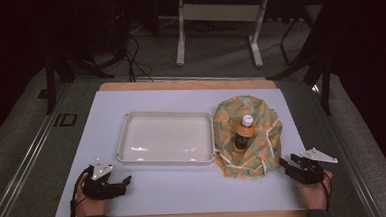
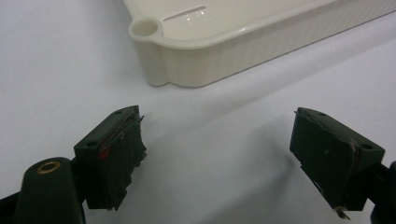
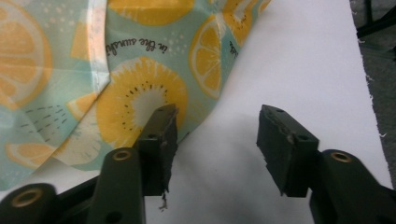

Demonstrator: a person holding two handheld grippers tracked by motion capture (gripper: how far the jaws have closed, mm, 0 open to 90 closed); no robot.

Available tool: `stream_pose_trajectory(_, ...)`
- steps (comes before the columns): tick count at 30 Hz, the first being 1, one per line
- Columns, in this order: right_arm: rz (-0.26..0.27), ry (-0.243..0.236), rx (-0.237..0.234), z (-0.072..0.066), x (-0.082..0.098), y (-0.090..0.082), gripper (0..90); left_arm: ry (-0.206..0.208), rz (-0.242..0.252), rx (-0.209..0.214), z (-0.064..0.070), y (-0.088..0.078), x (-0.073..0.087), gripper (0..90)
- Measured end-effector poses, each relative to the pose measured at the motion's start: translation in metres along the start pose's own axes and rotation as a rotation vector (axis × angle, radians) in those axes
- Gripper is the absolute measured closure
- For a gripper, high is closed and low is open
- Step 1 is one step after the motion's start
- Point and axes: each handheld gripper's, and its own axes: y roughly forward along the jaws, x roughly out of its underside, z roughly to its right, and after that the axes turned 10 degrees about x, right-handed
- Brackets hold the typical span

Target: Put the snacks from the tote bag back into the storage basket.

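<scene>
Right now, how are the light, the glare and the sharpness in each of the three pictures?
High view: dim room, dark corners, small glare spots on the cream plastic tray. Left gripper view: bright white tabletop, soft shadows, black tongs slightly blurred. Right gripper view: the lemon-print cloth is sharp, the near tongs soft.

Probably a lab or recording studio, dark curtained walls, trailing floor cables (image 1: 133, 59) (dimly lit), white-legged workbench (image 1: 216, 17) behind
</scene>
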Motion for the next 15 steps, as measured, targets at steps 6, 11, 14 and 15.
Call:
stream_pose_trajectory(6, 0.005, -0.011, -0.014, -0.0003, -0.0002, -0.0005, 53.5, -0.009, 0.032, 0.017, -0.0016, -0.0029, 0.0015, 17.5)
stream_pose_trajectory(11, 0.005, -0.009, -0.025, 0.0005, -0.0006, -0.0005, 54.1, -0.013, 0.049, 0.025, -0.0019, -0.0045, 0.0023, 17.5)
stream_pose_trajectory(14, 0.000, 0.002, -0.039, 0.0025, -0.0014, 0.0001, 54.2, -0.005, 0.047, 0.029, -0.0019, -0.0044, 0.0022, 17.5)
stream_pose_trajectory(15, -0.001, 0.000, -0.036, 0.0030, -0.0021, 0.0000, 54.7, -0.007, 0.046, 0.031, -0.0019, -0.0043, 0.0022, 17.5)
